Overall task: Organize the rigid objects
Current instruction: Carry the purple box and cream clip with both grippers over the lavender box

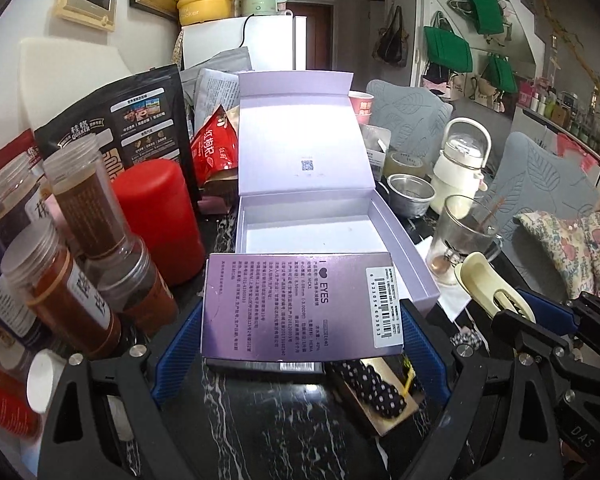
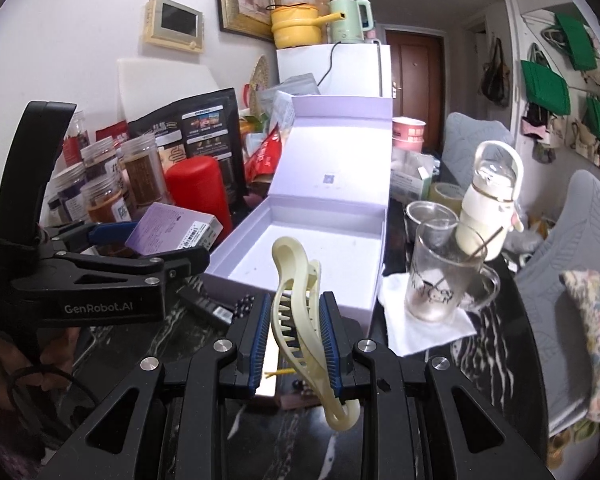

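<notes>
over the near edge of the open lavender box (image 2: pixel 300 248), the left gripper (image 1: pixel 300 316) clamps a purple carton (image 1: pixel 300 304) and the right gripper (image 2: pixel 296 336) pinches a cream hair claw (image 2: pixel 296 300). carrying step; next, lower both inside and release.

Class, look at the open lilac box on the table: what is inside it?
The lilac box shows only a bare white floor with faint specks. The hair clip in the right tool hides part of its near edge.
</notes>
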The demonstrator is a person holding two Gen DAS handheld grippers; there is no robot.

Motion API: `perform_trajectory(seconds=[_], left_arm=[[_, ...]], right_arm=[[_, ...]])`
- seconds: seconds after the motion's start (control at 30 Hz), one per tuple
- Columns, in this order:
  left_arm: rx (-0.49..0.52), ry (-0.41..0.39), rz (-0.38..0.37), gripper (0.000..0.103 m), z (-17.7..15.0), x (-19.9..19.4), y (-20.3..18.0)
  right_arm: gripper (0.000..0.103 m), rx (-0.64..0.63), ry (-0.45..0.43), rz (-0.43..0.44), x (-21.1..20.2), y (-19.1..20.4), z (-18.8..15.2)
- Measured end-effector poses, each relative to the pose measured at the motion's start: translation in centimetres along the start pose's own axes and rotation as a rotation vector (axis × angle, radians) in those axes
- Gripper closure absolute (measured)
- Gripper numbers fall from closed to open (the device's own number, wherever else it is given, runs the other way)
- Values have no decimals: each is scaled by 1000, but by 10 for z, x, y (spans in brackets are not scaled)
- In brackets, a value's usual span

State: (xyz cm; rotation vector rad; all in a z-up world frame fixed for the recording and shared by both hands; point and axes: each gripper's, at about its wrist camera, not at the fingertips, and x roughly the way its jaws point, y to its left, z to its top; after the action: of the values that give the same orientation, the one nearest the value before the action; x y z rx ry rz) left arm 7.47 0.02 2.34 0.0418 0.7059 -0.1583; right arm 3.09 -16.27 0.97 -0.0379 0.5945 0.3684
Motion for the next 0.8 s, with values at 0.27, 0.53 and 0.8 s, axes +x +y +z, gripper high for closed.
perform_trajectory(seconds=[0.27, 0.53, 0.8], left_arm=[[14, -17, 14, 10, 28, 17, 4], [7, -75, 4, 10, 67, 36, 10], [-25, -106, 13, 10, 99, 62, 17]], right_arm=[[78, -13, -3, 4, 25, -9, 25], [78, -4, 3, -27, 51, -23, 57], [78, -21, -29, -35, 75, -29, 89]])
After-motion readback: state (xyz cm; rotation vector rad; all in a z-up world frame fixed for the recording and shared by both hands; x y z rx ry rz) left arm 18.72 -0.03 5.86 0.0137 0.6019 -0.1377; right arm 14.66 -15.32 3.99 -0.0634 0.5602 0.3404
